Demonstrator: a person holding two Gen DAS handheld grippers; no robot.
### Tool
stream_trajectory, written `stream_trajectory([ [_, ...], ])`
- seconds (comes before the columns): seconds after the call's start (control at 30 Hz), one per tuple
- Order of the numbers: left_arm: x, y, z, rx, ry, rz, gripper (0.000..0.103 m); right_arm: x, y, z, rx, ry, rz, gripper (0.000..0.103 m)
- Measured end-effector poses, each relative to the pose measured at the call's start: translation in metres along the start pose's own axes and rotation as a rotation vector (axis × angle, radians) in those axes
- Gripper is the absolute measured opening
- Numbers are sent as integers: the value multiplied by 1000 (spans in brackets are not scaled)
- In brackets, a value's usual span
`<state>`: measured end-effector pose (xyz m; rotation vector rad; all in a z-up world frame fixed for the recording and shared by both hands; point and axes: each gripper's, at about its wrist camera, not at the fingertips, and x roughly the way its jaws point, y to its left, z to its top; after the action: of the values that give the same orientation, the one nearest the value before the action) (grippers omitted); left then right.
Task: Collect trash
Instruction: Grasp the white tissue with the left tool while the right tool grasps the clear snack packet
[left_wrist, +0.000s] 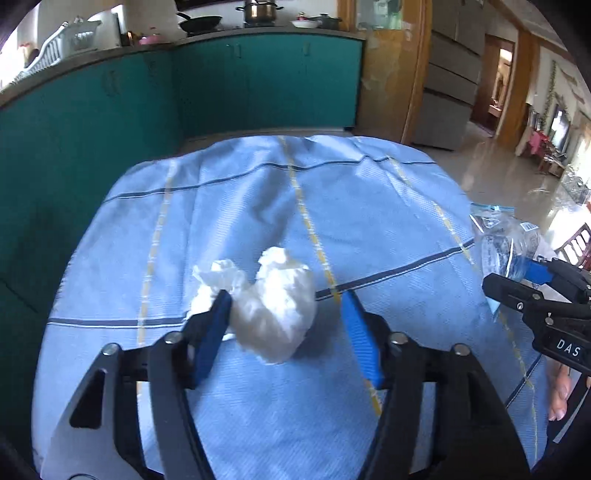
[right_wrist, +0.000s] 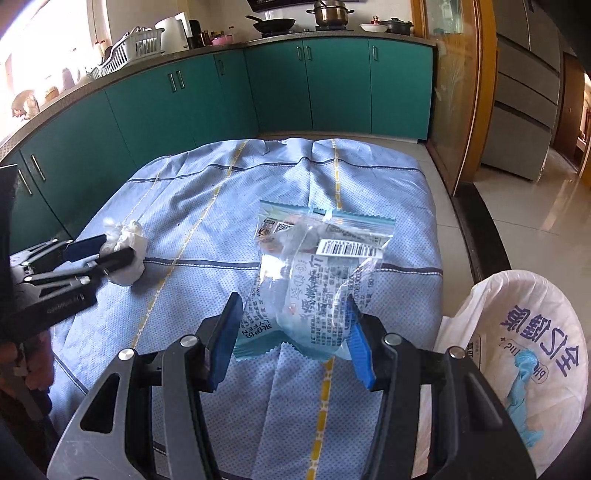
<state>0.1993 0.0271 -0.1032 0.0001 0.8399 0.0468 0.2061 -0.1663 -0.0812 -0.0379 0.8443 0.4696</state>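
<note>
The left tongs (left_wrist: 286, 317) stand spread around a crumpled white tissue wad (left_wrist: 273, 314); one pad touches it, the other stands clear. The right tongs (right_wrist: 291, 325) pinch a clear plastic wrapper (right_wrist: 314, 273) with a barcode, lifted off the surface (right_wrist: 207, 229). Both sit over the blue striped cloth (left_wrist: 332, 206). A white bin bag (right_wrist: 517, 350) stands open just beside the surface's right edge.

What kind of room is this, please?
Most likely a home kitchen: teal cabinets under a counter, a steel pot and frying pan on the stove, and a dish rack.
</note>
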Motion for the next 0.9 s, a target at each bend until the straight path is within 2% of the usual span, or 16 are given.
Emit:
stream_trajectory([
  [0.1,9,-6,0,33,3,29,71,3,-1,-1,5,7,-5,53],
  [0.2,15,-11,4,52,0,51,73,4,-2,-1,5,9,-8,53],
  [0.3,21,-15,7,67,14,68,79,6,-3,-1,7,11,-7,53],
  [0.43,27,-20,3,101,17,124,80,6,-2,-1,0,8,-14,53],
  [0.6,28,-16,3,94,27,131,80,9,-1,-3,-5,11,-19,53],
  [0.67,28,-17,3,111,34,148,77,10,-1,-3,-5,15,-21,53],
  [0.9,24,-17,-1,154,19,236,47,14,2,-4,-16,23,-21,53],
])
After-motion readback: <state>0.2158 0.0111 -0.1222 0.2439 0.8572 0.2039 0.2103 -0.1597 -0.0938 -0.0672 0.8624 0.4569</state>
